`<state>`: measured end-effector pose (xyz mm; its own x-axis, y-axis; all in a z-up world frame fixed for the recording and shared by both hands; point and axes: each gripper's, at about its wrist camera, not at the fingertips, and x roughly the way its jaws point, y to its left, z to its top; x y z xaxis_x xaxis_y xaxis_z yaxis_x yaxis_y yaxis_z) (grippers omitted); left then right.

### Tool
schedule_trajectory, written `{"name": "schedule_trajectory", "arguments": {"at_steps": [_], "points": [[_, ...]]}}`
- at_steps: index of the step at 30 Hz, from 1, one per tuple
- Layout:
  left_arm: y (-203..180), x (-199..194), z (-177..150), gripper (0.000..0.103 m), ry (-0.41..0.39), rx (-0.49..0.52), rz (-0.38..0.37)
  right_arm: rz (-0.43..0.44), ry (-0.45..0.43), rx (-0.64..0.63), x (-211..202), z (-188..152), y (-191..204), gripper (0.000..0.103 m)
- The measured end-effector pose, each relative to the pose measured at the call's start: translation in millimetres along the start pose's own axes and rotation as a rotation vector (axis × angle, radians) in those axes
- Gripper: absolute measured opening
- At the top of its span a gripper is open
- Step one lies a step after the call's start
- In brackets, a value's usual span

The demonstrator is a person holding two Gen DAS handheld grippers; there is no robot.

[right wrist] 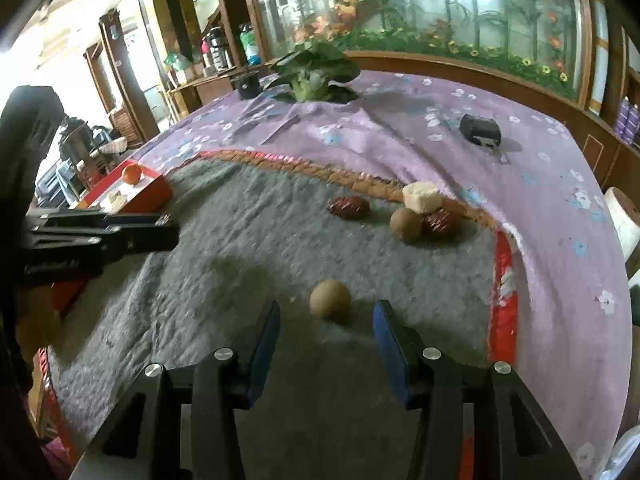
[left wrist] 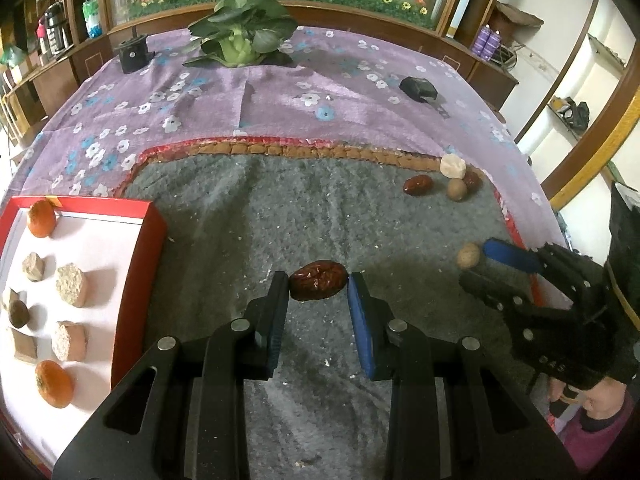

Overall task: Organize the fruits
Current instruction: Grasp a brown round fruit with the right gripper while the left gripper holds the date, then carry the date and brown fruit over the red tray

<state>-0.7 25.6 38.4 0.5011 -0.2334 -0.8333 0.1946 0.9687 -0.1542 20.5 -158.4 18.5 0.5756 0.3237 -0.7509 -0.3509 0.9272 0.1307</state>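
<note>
In the left wrist view my left gripper (left wrist: 318, 285) is shut on a wrinkled red date (left wrist: 318, 286), held just above the grey mat (left wrist: 280, 208). A red tray (left wrist: 157, 224) at the left holds two oranges, several pale chunks and a dark round fruit. My right gripper (right wrist: 327, 308) stands open low over the mat, with a round brown fruit (right wrist: 330, 299) at its fingertips and untouched by the pads. From the left wrist the right gripper (left wrist: 475, 264) shows at the right edge beside that brown fruit (left wrist: 468, 256). The left gripper (right wrist: 174, 230) reaches in from the left of the right wrist view.
Near the mat's far right corner lie a red date (right wrist: 348, 207), a pale chunk (right wrist: 422, 196), a brown round fruit (right wrist: 406, 224) and another date (right wrist: 440, 222). On the purple flowered cloth (left wrist: 280, 96) sit a leafy green vegetable (left wrist: 240, 36) and two black devices (left wrist: 132, 54) (left wrist: 418, 88).
</note>
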Motion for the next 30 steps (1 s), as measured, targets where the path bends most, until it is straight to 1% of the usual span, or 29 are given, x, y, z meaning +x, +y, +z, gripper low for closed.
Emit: {"name": "schedule_trajectory", "arguments": {"at_steps": [1, 2, 3, 4, 6, 10, 14, 16, 20, 30], "points": [[-1, 0, 0, 0.029, 0.000, 0.002, 0.000, 0.004, 0.004, 0.000, 4, 2, 0, 0.048], [-1, 0, 0, 0.029, 0.001, 0.005, 0.001, 0.012, 0.012, -0.002, 7, 3, 1, 0.039], [-1, 0, -1, 0.029, 0.003, 0.006, 0.002, 0.006, 0.012, -0.008, 10, 3, 3, 0.026], [-1, -1, -1, 0.029, 0.003, 0.006, 0.002, -0.004, 0.016, -0.013, 12, 2, 3, 0.022], [-1, -4, -3, 0.029, -0.002, 0.008, 0.003, -0.006, 0.017, -0.003, 10, 1, 4, 0.022], [2, -13, -5, 0.029, -0.019, 0.002, 0.005, 0.017, -0.020, 0.017, -8, 0, 9, 0.022], [6, -24, -8, 0.029, -0.039, -0.003, 0.011, 0.054, -0.045, 0.012, -20, 4, 26, 0.021], [10, -30, -10, 0.029, -0.051, -0.006, 0.025, 0.081, -0.063, -0.005, -25, 7, 42, 0.021], [25, -44, -16, 0.029, -0.075, -0.023, 0.060, 0.125, -0.068, -0.055, -24, 14, 74, 0.021], [90, -82, -32, 0.029, -0.127, -0.128, 0.163, 0.237, -0.052, -0.163, -7, 31, 151, 0.021]]}}
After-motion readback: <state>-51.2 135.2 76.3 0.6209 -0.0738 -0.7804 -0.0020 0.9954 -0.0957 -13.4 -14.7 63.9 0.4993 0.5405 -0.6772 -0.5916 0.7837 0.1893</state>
